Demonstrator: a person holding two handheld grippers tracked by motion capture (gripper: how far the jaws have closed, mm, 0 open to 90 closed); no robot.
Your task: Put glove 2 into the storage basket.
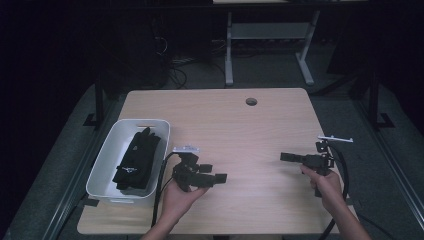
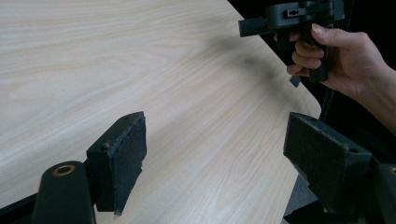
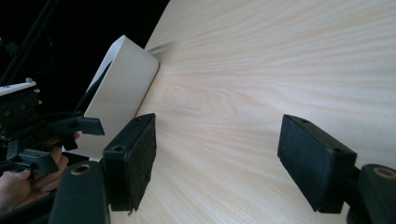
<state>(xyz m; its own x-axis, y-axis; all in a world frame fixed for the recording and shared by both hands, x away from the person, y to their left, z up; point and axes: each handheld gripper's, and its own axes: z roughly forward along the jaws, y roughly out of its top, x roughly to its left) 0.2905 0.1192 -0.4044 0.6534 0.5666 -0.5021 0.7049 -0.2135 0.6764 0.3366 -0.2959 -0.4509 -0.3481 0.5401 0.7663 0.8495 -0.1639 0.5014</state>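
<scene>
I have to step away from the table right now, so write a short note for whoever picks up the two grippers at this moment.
Left gripper: open, holding nothing, above the table just right of the white bin.
Right gripper: open, holding nothing, over the table's right side, pointing left.
Black cloth item: lies inside the bin.
Done: the cloth sits in the bin.
Left: nothing gripped; whether the cloth comes out next cannot be told.
</scene>
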